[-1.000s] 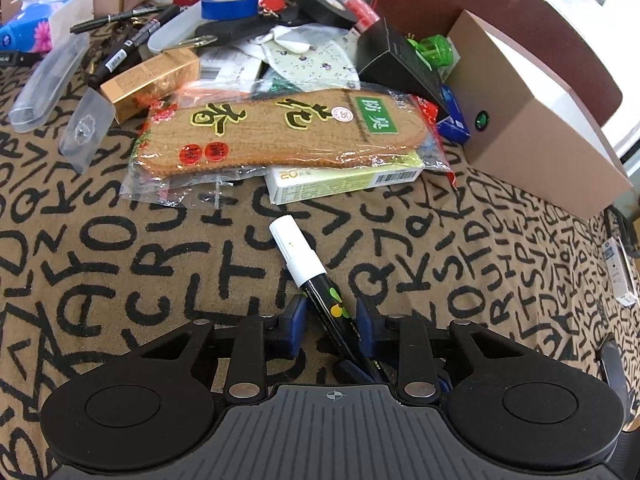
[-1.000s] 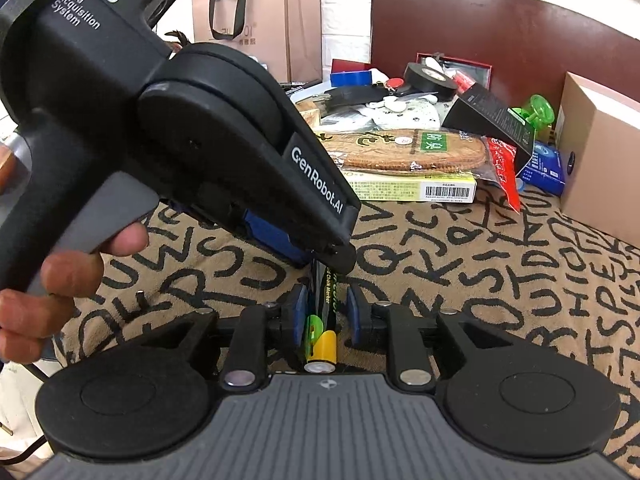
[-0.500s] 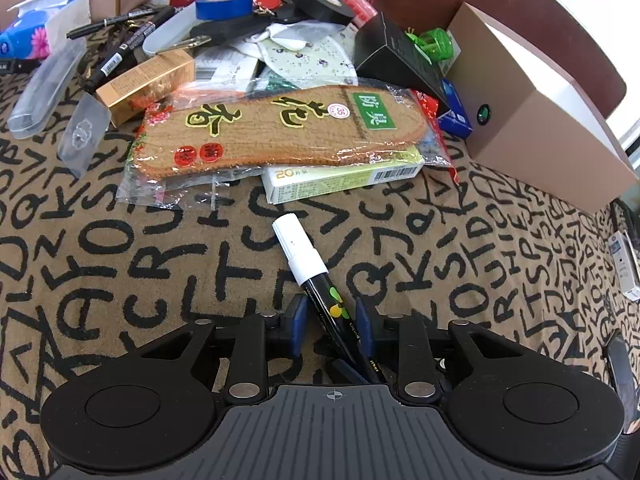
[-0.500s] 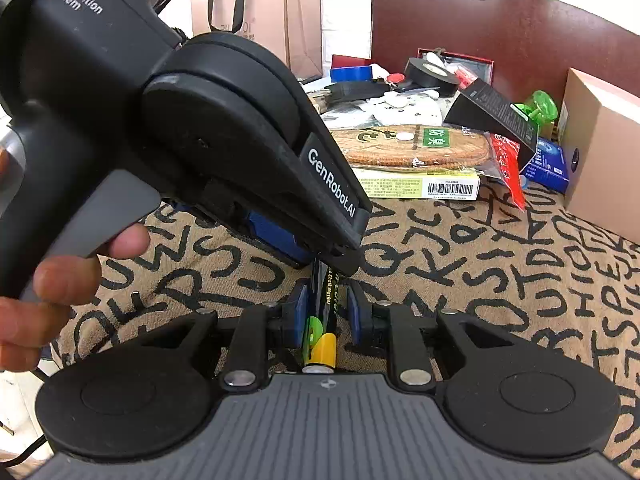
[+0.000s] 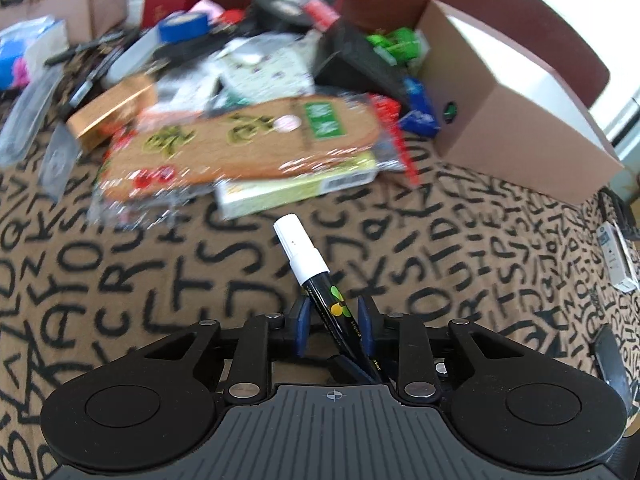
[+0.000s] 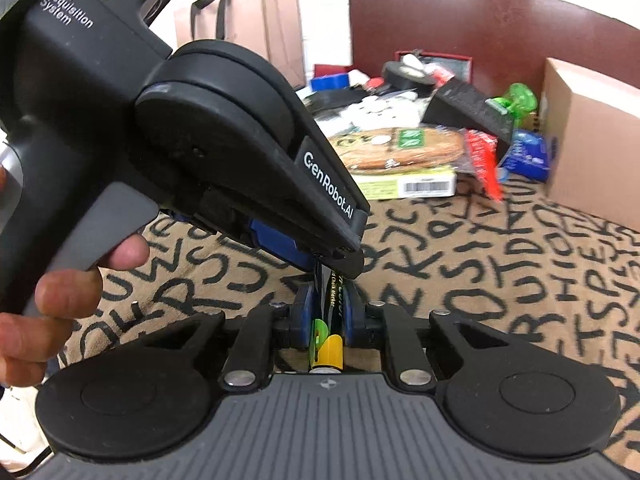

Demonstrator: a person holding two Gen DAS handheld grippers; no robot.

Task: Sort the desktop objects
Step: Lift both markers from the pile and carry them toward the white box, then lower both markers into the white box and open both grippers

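Observation:
A black chalk marker [image 5: 320,280] with a white cap sticks out forward and to the left between the blue pads of my left gripper [image 5: 333,311], which is shut on it above the lettered cloth. My right gripper [image 6: 327,312] is shut on the same marker's other end [image 6: 330,320], near its yellow tail. In the right wrist view the left gripper's black body [image 6: 200,152] and the hand that holds it fill the left half, just above my right fingers.
A heap of desktop things lies beyond: a bagged insole [image 5: 240,140] on a green flat box [image 5: 296,190], a gold box [image 5: 112,110], blue tape [image 5: 184,26], pens, a black box [image 5: 356,64]. A cardboard box [image 5: 520,120] stands to the right. Lettered brown cloth [image 5: 120,280] covers the table.
Both grippers keep hold of the marker. The left wrist view has swung a little and blurred; the heap has shifted right and down in it. The left gripper sits higher in the right view.

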